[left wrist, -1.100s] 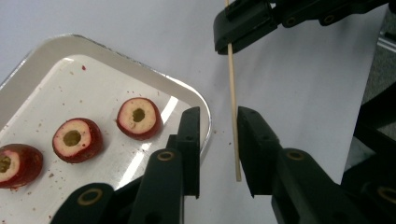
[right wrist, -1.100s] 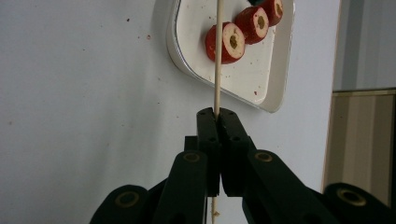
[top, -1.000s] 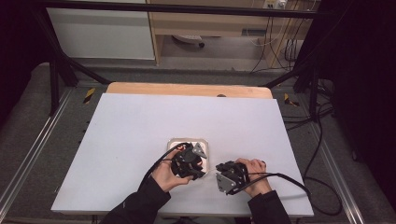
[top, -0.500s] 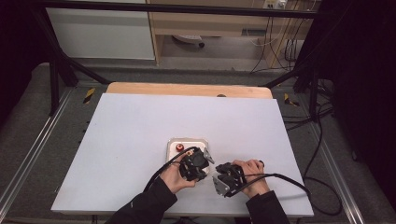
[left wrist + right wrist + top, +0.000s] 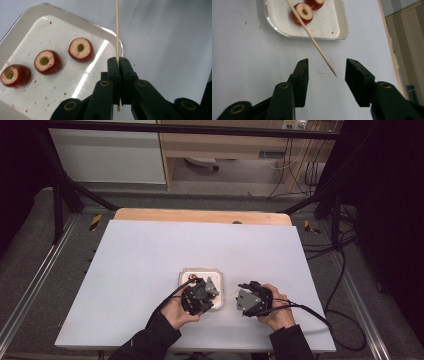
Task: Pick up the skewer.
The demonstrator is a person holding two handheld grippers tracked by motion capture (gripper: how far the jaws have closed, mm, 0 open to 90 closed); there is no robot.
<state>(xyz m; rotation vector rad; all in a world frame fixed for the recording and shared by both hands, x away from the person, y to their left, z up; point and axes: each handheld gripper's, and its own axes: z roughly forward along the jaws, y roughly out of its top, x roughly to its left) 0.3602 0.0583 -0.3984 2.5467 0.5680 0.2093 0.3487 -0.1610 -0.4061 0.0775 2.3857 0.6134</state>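
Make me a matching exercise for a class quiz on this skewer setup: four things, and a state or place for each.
Things:
1. left gripper
2. right gripper
3. wooden skewer
4. fruit slices

States:
A. jaws apart, holding nothing
B. lying on the white tray
C. shut on a thin stick
D. pinched at one end, its pointed tip between the other gripper's jaws

Pairs: 1-C, 2-A, 3-D, 4-B

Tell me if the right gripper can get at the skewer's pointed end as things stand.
Probably yes. The right gripper is open, and the skewer tip hangs between its jaws with nothing between them. The left gripper clamps the blunt end.
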